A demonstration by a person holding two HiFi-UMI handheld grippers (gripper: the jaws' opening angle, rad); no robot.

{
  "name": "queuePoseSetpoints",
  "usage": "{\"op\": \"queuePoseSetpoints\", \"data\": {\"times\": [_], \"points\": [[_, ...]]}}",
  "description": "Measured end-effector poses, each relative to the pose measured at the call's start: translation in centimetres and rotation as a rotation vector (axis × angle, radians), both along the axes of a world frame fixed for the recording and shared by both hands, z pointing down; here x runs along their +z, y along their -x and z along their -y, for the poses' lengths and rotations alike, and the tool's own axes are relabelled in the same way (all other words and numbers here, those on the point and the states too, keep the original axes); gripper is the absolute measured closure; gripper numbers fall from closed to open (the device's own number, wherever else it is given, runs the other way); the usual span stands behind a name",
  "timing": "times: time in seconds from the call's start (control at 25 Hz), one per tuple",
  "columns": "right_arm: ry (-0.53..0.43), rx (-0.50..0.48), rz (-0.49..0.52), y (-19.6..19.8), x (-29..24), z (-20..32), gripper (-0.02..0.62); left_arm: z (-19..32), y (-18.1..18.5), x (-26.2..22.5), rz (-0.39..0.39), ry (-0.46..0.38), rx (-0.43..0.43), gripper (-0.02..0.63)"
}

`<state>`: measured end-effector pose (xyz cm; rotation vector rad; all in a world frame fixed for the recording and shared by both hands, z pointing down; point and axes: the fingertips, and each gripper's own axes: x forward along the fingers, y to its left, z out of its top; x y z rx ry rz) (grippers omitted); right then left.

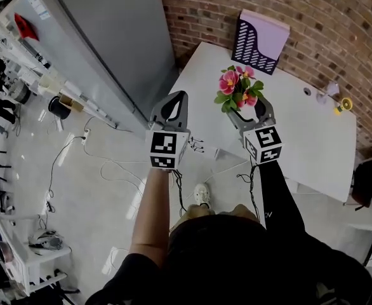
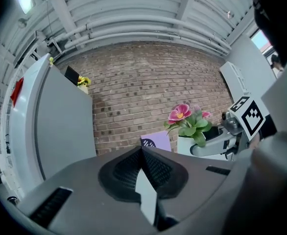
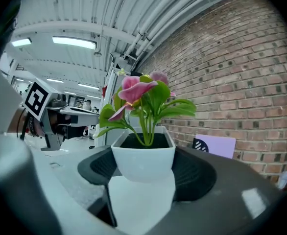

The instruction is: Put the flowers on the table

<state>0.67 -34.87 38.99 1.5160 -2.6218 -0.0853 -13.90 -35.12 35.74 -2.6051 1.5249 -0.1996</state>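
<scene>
A small white pot (image 3: 143,158) of pink flowers (image 1: 239,86) with green leaves is held upright in my right gripper (image 1: 246,108), whose jaws are shut on the pot's sides. It hangs over the near left part of the white table (image 1: 300,132). In the right gripper view the flowers (image 3: 142,102) rise straight up between the jaws. My left gripper (image 1: 181,96) is off the table's left edge, above the floor, shut with nothing in it. The left gripper view shows its pads (image 2: 155,170) meeting, and the flowers (image 2: 187,120) to the right.
A purple file holder (image 1: 262,41) stands at the table's far edge against the brick wall (image 1: 313,18). A yellow tape roll (image 1: 345,104) lies at the table's right. A tall grey cabinet (image 1: 103,37) stands to the left. Cables (image 1: 110,164) run over the floor.
</scene>
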Motion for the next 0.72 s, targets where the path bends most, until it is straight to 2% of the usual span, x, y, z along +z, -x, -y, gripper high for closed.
{"op": "queuePoseSetpoints", "data": {"times": [0.32, 0.72], "points": [[0.006, 0.052, -0.004, 1.0, 0.4, 6.9, 0.256, 7.8, 0.5, 0.7, -0.011, 0.025, 0.068, 0.598], [0.022, 0.067, 0.000, -0.2, 1.7, 10.7, 0.258, 12.4, -1.6, 2.3, -0.021, 0.060, 0.104, 0.598]]}}
